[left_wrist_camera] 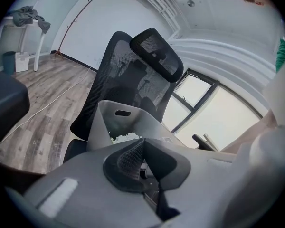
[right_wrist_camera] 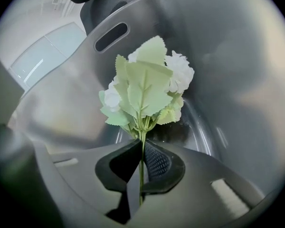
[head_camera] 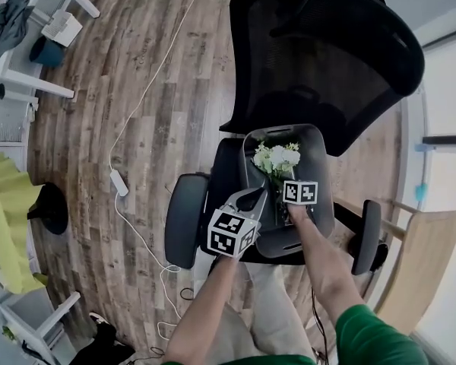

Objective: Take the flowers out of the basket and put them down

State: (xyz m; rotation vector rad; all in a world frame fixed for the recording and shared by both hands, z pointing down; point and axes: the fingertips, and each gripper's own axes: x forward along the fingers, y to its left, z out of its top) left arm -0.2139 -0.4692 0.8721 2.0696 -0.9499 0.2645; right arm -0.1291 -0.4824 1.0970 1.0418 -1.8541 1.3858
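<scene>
Right hand-held gripper (right_wrist_camera: pixel 141 144) is shown clenched on the thin green stem (right_wrist_camera: pixel 142 167) of the flowers (right_wrist_camera: pixel 147 84), which are located low inside the grey basket (right_wrist_camera: pixel 218 56). Left hand-held gripper (left_wrist_camera: pixel 141 140) is closed at the basket's near rim and is judged to be pinching it as a steadying hold.

The basket is taken to be light, stiff plastic that may slide if left unsteadied. The flowers, a small artificial-looking bunch of white heads and pale leaves, are expected to be very light, soft and easily crushed at the heads. The stem is judged wiry and slippery, so the hold is best kept there, below the leaves.

Wood-plank floor (head_camera: pixel 83 128) is seen all round. The basket is carried by a black mesh office chair (head_camera: pixel 327 59), on its seat (head_camera: pixel 224 166) between the armrests. A white cable (head_camera: pixel 147 90) is laid across the floor beside the chair.
</scene>
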